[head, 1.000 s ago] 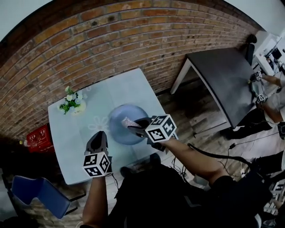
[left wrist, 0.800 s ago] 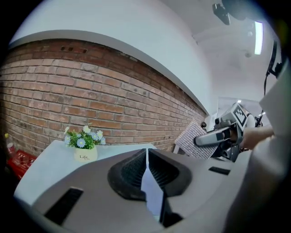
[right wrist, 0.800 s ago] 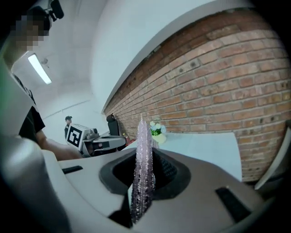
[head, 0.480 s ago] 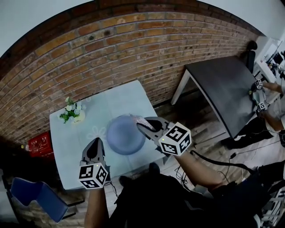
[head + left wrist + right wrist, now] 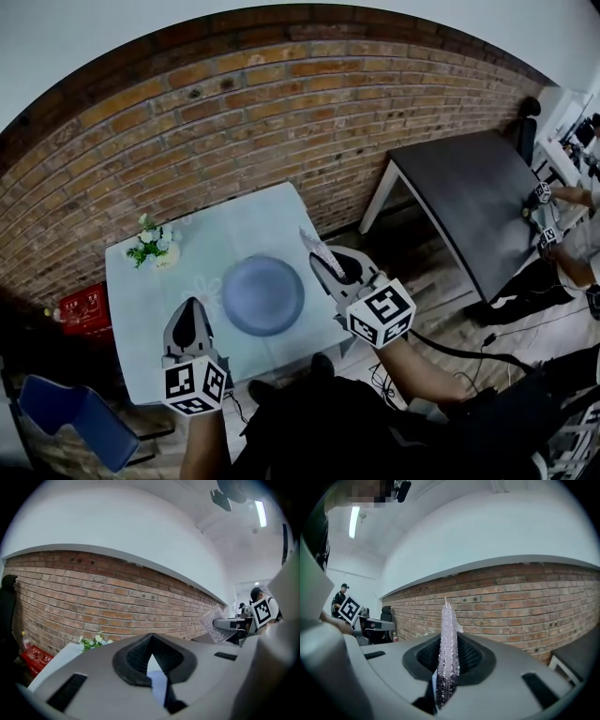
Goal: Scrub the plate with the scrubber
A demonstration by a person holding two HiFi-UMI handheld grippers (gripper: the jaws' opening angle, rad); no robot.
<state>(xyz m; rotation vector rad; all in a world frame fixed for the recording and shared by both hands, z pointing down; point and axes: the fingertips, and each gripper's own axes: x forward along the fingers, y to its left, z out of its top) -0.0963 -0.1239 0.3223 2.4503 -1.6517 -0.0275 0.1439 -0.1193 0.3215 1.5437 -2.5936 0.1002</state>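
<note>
The blue plate [image 5: 262, 295] lies flat on the pale worktop [image 5: 141, 281], near a small flower pot [image 5: 153, 238]. Just right of it in the head view, the right gripper [image 5: 323, 261] has its jaws clamped on the glittery scrubber [image 5: 311, 242]. The left gripper [image 5: 189, 309] hovers left of the plate, jaws together with nothing between them.
</note>
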